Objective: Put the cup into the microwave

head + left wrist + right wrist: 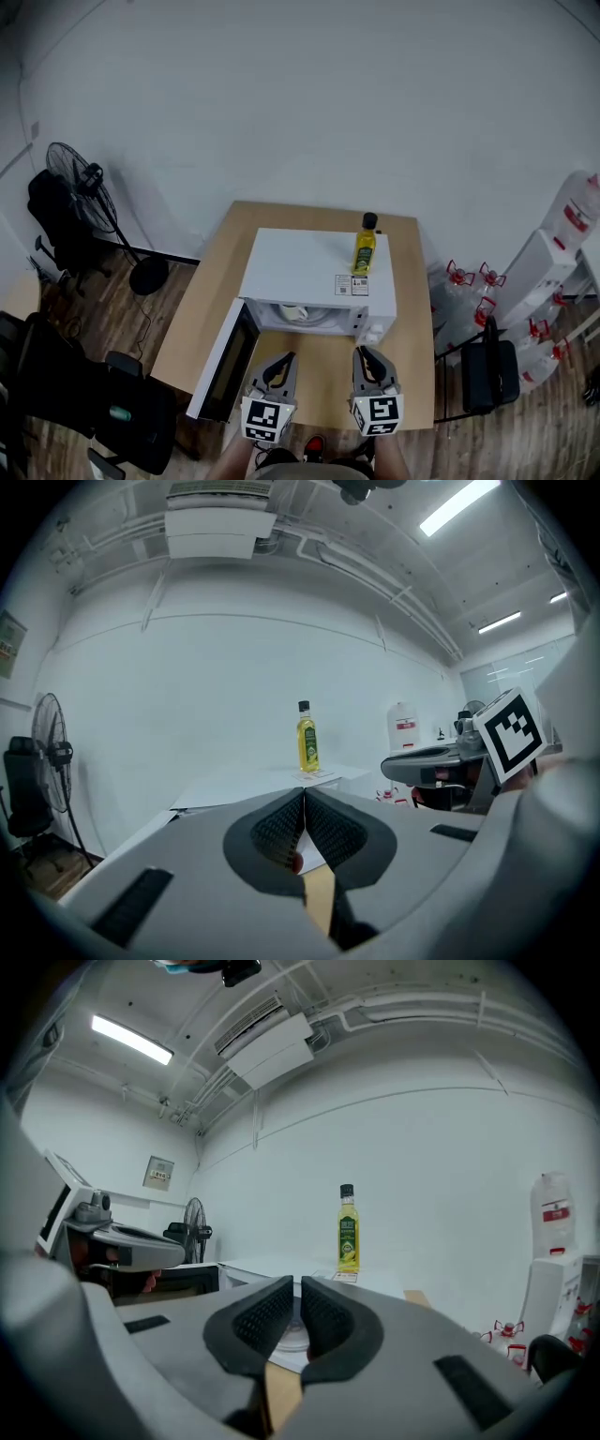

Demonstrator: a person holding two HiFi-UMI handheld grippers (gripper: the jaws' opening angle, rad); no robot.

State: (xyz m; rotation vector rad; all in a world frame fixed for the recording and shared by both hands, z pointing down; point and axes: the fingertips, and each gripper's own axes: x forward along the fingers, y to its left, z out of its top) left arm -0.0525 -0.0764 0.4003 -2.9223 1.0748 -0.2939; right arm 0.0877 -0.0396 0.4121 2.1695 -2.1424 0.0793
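Wooden table (202,314) bears the microwave (309,267), its door (225,361) open at seven o'clock. Inside, the cup (294,311) looks rigid, light and breakable, likely best taken by the rim. The left gripper (284,358) and right gripper (364,353) are clenched and empty.

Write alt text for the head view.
A white microwave sits on a wooden table, door swung open, a cup inside and a yellow oil bottle on top. The left gripper and right gripper hover before it, empty.

yellow oil bottle (365,249) with black cap, light wooden table (201,311), black standing fan (77,180) at left, water jugs (461,284) at right, plank floor (548,433)
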